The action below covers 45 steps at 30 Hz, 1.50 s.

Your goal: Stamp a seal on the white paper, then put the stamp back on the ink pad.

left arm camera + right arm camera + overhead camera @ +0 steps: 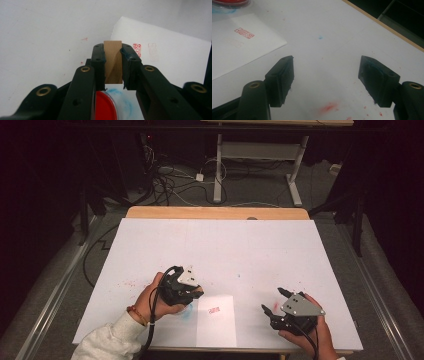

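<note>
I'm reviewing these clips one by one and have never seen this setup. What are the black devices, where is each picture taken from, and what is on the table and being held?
A person sits at a white table with a hand-held two-jaw gripper in each hand; there is no robot arm. The high view looks down from above the person. The other two pictures come from cameras riding on each gripper, looking along its black jaws.

The left gripper is shut on a small wooden stamp block. Beneath it sits a red ink pad. Nearby lies a white sheet of paper bearing a red stamped seal mark.

The right gripper is open and holds nothing; red ink smudges dot the table beneath it.
</note>
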### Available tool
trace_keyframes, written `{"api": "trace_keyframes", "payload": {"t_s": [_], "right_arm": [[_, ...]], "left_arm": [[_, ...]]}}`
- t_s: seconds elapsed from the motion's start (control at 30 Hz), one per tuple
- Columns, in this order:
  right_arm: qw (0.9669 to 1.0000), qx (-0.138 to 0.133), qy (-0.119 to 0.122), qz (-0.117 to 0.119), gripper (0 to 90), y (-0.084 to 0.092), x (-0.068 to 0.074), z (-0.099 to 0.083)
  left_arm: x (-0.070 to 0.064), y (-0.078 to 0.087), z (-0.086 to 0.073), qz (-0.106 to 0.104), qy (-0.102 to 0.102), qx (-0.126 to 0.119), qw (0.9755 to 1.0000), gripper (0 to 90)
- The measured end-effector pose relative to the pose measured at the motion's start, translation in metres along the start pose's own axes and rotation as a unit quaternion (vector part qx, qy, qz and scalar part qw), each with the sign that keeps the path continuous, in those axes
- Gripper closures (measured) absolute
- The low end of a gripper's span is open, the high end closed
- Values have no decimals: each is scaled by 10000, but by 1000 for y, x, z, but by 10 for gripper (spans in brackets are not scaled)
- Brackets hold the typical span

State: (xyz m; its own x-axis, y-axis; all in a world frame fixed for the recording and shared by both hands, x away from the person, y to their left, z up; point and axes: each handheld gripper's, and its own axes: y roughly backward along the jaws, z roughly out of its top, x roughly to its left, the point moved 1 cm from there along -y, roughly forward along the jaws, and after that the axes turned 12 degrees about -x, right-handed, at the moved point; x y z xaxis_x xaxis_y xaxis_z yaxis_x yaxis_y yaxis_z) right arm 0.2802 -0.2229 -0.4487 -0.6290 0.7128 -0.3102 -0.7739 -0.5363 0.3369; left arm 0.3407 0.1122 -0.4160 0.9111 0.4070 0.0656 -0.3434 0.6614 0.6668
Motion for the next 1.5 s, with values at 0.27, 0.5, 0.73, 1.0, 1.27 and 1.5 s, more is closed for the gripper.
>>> {"api": "trace_keyframes", "payload": {"t_s": [0.27, 0.5, 0.73, 1.0, 1.27, 1.5], "right_arm": [[10000, -6, -5, 61, 295, -3, 1, 2], [9999, -11, 38, 131, 296, -7, 2, 3], [9999, 12, 37, 119, 295, -4, 2, 1], [9999, 18, 76, 132, 296, -3, 4, 2], [9999, 40, 76, 148, 297, -3, 5, 1], [9998, 67, 104, 157, 297, -3, 6, 1]], "left_arm": [[4, 9, -6, 87, 62, 17, 9999, 736], [8, 16, -13, 182, 163, 79, 9997, 736], [15, 19, -22, 190, 270, 246, 9992, 735], [22, 15, -35, 258, 412, 414, 9980, 734], [26, 10, -46, 273, 408, 632, 9968, 733], [30, 6, -50, 265, 442, 727, 9960, 728]]}}
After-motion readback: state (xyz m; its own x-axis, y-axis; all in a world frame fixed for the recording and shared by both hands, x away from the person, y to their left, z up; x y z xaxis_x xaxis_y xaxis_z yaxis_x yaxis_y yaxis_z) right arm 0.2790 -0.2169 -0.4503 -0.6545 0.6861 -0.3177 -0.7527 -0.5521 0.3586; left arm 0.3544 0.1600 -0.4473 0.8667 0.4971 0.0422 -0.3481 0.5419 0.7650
